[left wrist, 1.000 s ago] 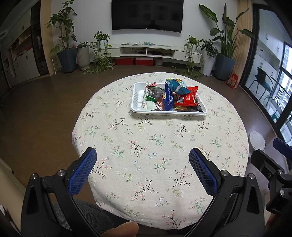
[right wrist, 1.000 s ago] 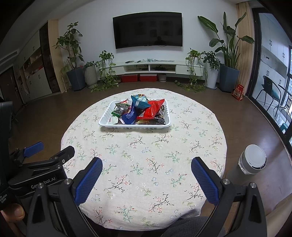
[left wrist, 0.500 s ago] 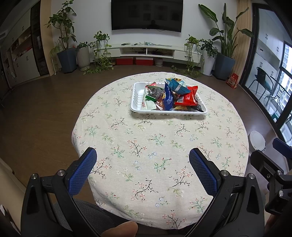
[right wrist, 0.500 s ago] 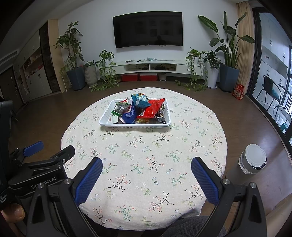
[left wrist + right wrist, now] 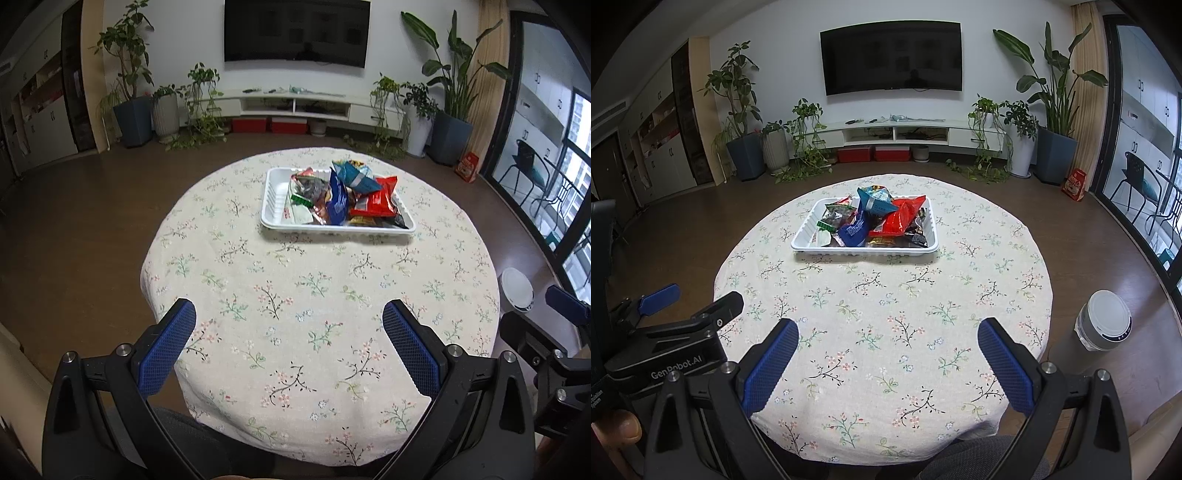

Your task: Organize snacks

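A white ribbed tray [image 5: 275,199] [image 5: 803,242] sits on the far half of a round table with a floral cloth [image 5: 314,295] [image 5: 886,295]. Several snack packets are heaped in it: a red one [image 5: 376,199] [image 5: 899,219], a dark blue one [image 5: 338,201] [image 5: 855,229], a teal one [image 5: 354,173] [image 5: 875,199] on top, green-trimmed ones [image 5: 301,197] at the left. My left gripper [image 5: 288,347] hangs open over the near edge of the table, holding nothing. My right gripper [image 5: 888,356] is open too, beside it and equally far from the tray.
A white lidded bin [image 5: 1104,319] [image 5: 517,291] stands on the floor right of the table. The room behind holds a wall TV [image 5: 891,57], a low white shelf unit [image 5: 897,131], potted plants [image 5: 742,110] and glass doors [image 5: 1145,147] at right.
Both views have shifted only slightly; the right wrist view has risen a little. Neither gripper has opened or shut, and the packets lie as before.
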`<state>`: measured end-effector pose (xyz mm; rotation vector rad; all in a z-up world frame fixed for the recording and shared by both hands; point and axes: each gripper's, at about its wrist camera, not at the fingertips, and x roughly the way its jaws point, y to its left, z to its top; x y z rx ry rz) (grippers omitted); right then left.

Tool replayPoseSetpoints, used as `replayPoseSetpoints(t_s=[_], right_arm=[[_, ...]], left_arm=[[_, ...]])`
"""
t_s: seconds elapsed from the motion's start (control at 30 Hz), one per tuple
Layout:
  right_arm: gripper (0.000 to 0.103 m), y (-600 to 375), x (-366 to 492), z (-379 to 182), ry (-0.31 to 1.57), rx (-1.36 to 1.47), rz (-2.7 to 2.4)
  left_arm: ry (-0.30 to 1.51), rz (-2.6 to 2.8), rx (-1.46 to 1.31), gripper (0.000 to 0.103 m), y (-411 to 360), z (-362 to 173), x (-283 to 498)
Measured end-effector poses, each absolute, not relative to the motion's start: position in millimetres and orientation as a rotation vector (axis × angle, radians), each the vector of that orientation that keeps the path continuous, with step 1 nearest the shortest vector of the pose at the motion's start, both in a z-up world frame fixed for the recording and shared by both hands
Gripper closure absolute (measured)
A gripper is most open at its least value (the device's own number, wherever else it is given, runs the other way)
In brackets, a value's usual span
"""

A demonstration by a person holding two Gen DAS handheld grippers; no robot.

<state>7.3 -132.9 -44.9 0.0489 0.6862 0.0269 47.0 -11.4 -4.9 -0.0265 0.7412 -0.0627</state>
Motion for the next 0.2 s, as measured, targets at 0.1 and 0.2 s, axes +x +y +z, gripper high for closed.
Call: replayPoseSetpoints(t_s=[0.1, 0.2], right_arm=[[0.003, -134.1, 5.7, -50.4, 0.691, 0.051, 0.027], [0.003, -136.1, 3.8, -52.0, 0.695, 0.053, 0.027]], left_arm=[[0.706, -0.043, -0.001, 0.000, -12.3, -1.9, 45.1], [0.708, -0.051, -0.002, 0.000, -12.0, -1.5, 46.5]])
